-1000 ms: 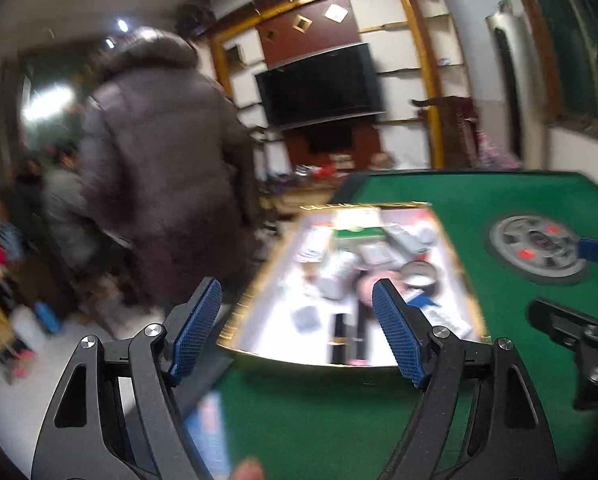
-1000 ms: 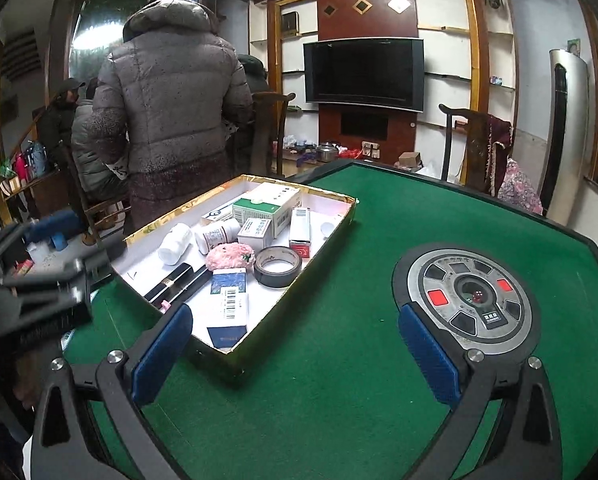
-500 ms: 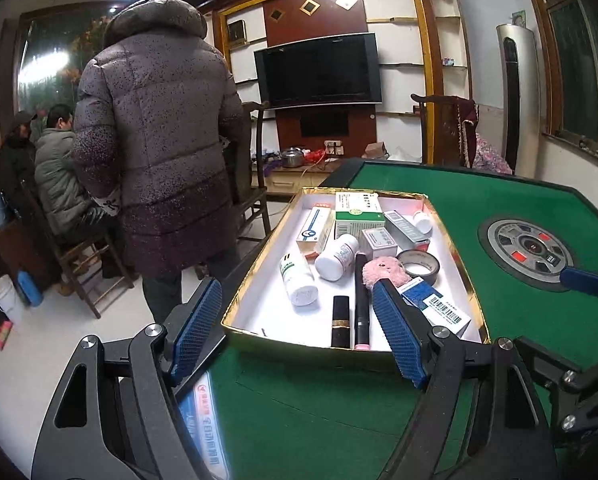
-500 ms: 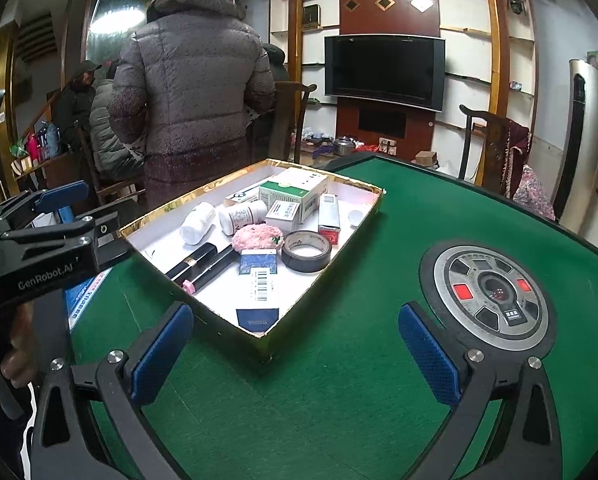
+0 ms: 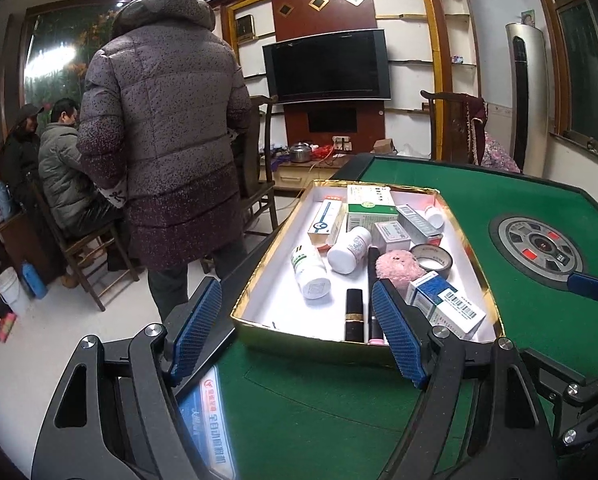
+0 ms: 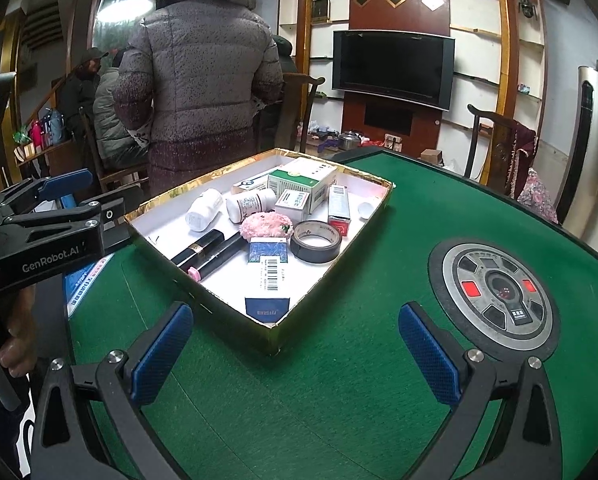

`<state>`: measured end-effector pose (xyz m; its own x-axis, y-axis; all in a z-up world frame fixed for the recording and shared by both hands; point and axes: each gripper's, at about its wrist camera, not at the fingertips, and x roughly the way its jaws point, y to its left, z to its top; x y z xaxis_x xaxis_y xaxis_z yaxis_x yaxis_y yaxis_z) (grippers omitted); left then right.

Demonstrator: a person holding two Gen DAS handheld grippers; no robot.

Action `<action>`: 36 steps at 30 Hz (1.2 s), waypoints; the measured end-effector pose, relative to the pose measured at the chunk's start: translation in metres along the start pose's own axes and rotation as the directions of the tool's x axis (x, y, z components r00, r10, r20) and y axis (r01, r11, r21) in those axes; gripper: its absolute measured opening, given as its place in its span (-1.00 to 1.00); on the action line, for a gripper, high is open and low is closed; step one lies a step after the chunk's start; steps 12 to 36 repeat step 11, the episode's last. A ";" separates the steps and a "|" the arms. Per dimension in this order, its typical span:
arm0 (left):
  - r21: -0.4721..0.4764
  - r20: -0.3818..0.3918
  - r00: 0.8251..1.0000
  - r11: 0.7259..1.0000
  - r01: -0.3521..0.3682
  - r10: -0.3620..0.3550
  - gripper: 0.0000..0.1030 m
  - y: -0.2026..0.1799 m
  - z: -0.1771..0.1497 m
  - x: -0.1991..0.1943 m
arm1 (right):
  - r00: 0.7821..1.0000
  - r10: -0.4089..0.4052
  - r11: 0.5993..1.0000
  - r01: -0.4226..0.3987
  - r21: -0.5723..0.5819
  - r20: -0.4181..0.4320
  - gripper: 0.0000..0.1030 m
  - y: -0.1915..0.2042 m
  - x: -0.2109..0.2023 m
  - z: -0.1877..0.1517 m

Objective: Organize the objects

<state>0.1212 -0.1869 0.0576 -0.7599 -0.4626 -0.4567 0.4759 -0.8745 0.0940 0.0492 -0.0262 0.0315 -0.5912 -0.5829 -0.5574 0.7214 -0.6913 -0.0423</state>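
Left gripper (image 5: 299,334) wide apart and empty, hovering just short of the gold-rimmed box (image 6: 203,294) on the green table (image 6: 339,400). Inside, left to right: white bottles (image 6: 204,208), black lipstick tubes (image 6: 203,254), pink fluffy thing (image 6: 266,227), tape roll (image 6: 316,240). Right gripper (image 6: 295,350) also spread, holding nothing; probably best starting with a near, loose item like the lipstick, coming in low along its length.
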 end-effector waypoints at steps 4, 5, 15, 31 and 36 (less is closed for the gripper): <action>-0.023 0.002 1.000 0.999 0.026 -0.026 0.54 0.006 -0.001 0.000 | 1.000 -0.001 1.000 0.001 -0.005 -0.002 0.99 0.001 0.001 -0.001; -0.028 0.010 0.999 0.999 0.040 -0.040 0.54 0.007 -0.001 -0.001 | 1.000 -0.001 1.000 0.001 -0.006 -0.002 0.99 0.001 0.001 -0.001; -0.036 0.036 0.997 0.997 0.069 -0.068 0.53 0.009 -0.002 -0.005 | 1.000 0.000 1.000 0.000 -0.001 -0.007 0.99 0.001 0.003 -0.002; -0.036 0.036 0.997 0.997 0.069 -0.068 0.53 0.009 -0.002 -0.005 | 1.000 0.000 1.000 0.000 -0.001 -0.007 0.99 0.001 0.003 -0.002; -0.036 0.036 0.997 0.997 0.069 -0.068 0.53 0.009 -0.002 -0.005 | 1.000 0.000 1.000 0.000 -0.001 -0.007 0.99 0.001 0.003 -0.002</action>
